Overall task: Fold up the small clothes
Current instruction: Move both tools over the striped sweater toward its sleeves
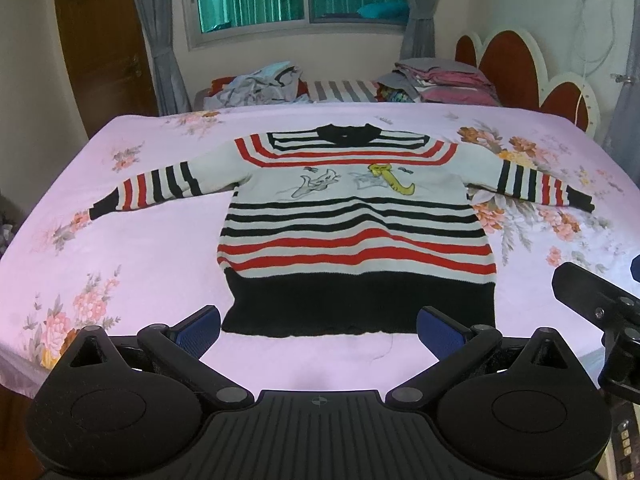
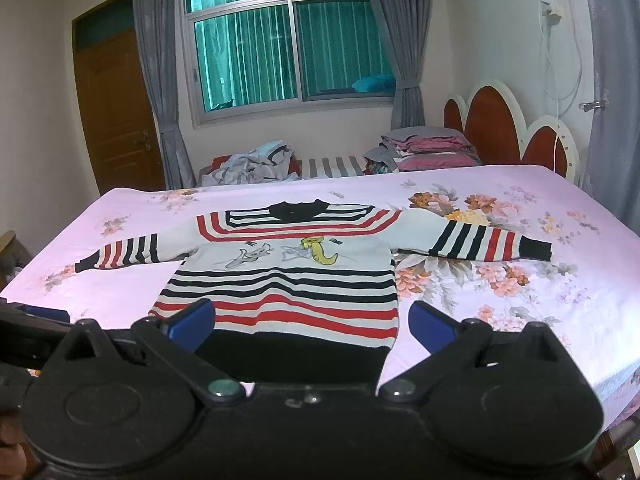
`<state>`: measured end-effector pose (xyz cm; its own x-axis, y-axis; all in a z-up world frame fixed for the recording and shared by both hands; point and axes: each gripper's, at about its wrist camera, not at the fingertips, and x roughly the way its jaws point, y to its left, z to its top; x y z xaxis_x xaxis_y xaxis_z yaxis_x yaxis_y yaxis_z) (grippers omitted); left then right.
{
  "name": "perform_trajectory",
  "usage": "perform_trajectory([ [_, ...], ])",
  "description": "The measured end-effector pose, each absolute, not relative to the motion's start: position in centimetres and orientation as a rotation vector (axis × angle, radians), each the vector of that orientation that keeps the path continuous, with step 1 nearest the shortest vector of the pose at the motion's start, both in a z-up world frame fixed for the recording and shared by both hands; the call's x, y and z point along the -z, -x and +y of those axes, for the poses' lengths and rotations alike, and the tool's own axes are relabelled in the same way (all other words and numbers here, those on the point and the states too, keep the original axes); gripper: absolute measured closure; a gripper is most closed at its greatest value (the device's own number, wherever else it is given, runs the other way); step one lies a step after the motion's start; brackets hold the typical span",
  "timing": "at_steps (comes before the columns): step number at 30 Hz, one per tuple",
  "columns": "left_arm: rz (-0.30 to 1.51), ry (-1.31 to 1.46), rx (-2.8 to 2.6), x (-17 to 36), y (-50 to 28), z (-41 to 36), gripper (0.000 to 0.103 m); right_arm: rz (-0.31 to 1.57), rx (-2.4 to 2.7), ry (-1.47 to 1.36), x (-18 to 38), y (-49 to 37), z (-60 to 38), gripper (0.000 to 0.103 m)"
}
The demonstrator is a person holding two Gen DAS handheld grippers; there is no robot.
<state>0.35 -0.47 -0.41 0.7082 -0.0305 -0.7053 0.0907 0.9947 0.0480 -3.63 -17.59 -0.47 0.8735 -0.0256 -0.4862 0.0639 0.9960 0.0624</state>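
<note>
A small striped sweater [image 1: 352, 216], red, black and white with a cartoon print, lies flat on the pink floral bed sheet [image 1: 140, 248], both sleeves spread out sideways and its black hem nearest me. My left gripper [image 1: 318, 326] is open and empty, just in front of the hem. My right gripper [image 2: 312, 324] is open and empty, hovering over the hem's right part of the sweater [image 2: 280, 280]. The right gripper's body also shows at the right edge of the left wrist view [image 1: 600, 308].
Beyond the bed a loose pile of clothes [image 1: 260, 84] lies at the back left and a folded stack [image 1: 440, 80] at the back right. A red and white headboard [image 1: 520, 64] stands at the right. The bed's near edge [image 1: 24, 376] is just in front of the grippers.
</note>
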Motion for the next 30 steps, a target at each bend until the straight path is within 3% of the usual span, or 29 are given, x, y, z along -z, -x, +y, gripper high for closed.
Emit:
perform_trajectory([
  [30, 0.780, -0.065, 0.006, 0.3, -1.1, 0.9, 0.000, 0.543, 0.080, -0.092, 1.7, 2.7, -18.6, 0.000],
])
